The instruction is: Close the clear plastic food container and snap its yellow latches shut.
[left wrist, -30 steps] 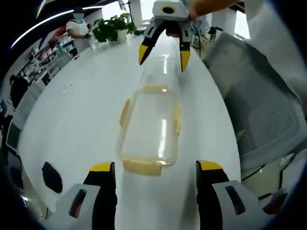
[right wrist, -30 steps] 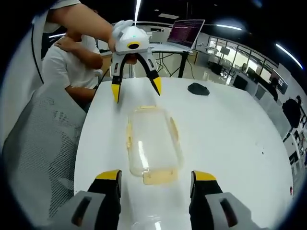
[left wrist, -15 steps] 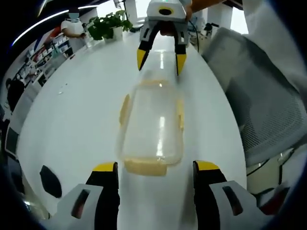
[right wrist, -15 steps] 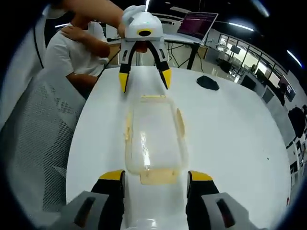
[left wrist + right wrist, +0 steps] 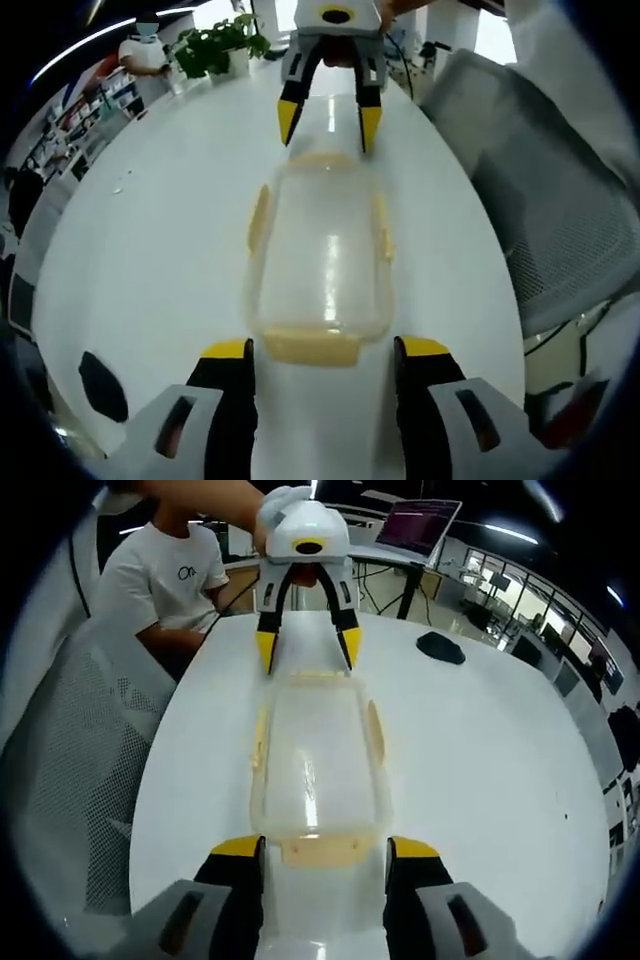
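Clear container (image 5: 320, 260) lay flat on white table (image 5: 150, 240), lengthwise btwn the two grippers, nearer the table edge beside the mesh chair (image 5: 560, 220) than the opposite edge. Lid appeared already seated on the base, though w/ clear plastic on clear plastic I could not confirm a full seat. Four yellow latches: one at each short end, one on each long side. Near-end latch (image 5: 312, 346) in left gripper view looked splayed outward and flat, i.e. not snapped; the side latches (image 5: 260, 215) also stood off the walls. Left gripper (image 5: 325, 350) was spread wide, holding nothing, jaws straddling its end latch, apparently just clear of it. Right gripper (image 5: 325, 848) likewise unclenched and empty, jaws either side of the opposite end latch (image 5: 322, 852). Each gripper showed in the other's view at the far end of the container. Judged step: lid closing done or nearly so, latching not yet begun; both tools lined up on the end latches. Next move prob. calls for pressing each end latch down and in vs. the container wall until it clicks, w/ the opposite gripper bracing so the box does not slide on the smooth table; side latches after. Black mouse (image 5: 441, 646) sat well apart, toward the far corner.
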A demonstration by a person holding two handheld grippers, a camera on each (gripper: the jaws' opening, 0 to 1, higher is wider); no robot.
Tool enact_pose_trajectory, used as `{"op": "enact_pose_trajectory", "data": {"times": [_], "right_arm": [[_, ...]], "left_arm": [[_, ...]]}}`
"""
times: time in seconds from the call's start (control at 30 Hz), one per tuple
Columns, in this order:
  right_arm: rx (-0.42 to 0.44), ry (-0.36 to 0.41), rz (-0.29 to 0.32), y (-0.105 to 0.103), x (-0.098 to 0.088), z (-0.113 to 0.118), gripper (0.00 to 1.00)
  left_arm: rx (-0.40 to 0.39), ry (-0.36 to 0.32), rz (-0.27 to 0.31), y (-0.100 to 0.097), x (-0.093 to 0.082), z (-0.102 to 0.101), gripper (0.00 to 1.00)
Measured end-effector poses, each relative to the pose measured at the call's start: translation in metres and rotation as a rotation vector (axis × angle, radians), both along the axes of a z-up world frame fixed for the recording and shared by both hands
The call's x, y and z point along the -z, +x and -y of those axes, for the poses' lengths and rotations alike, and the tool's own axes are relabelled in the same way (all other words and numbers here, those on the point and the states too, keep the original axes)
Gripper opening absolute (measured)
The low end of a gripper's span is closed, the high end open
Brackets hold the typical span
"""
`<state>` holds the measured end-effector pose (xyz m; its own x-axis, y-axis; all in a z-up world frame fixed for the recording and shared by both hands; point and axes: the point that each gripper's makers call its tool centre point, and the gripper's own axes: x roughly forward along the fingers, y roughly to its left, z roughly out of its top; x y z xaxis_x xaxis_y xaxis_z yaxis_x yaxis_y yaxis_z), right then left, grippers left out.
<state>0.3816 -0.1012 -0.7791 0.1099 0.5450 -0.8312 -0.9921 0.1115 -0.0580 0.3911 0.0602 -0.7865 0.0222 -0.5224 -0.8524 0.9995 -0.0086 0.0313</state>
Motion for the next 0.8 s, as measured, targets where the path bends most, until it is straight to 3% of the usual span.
{"op": "enact_pose_trajectory", "data": {"times": [0.8], "right_arm": [[-0.045,-0.074,-0.047,-0.002,0.02,0.001,0.41]], "left_arm": [[0.042,0.037,-0.026,0.002,0.013,-0.001,0.46]]}}
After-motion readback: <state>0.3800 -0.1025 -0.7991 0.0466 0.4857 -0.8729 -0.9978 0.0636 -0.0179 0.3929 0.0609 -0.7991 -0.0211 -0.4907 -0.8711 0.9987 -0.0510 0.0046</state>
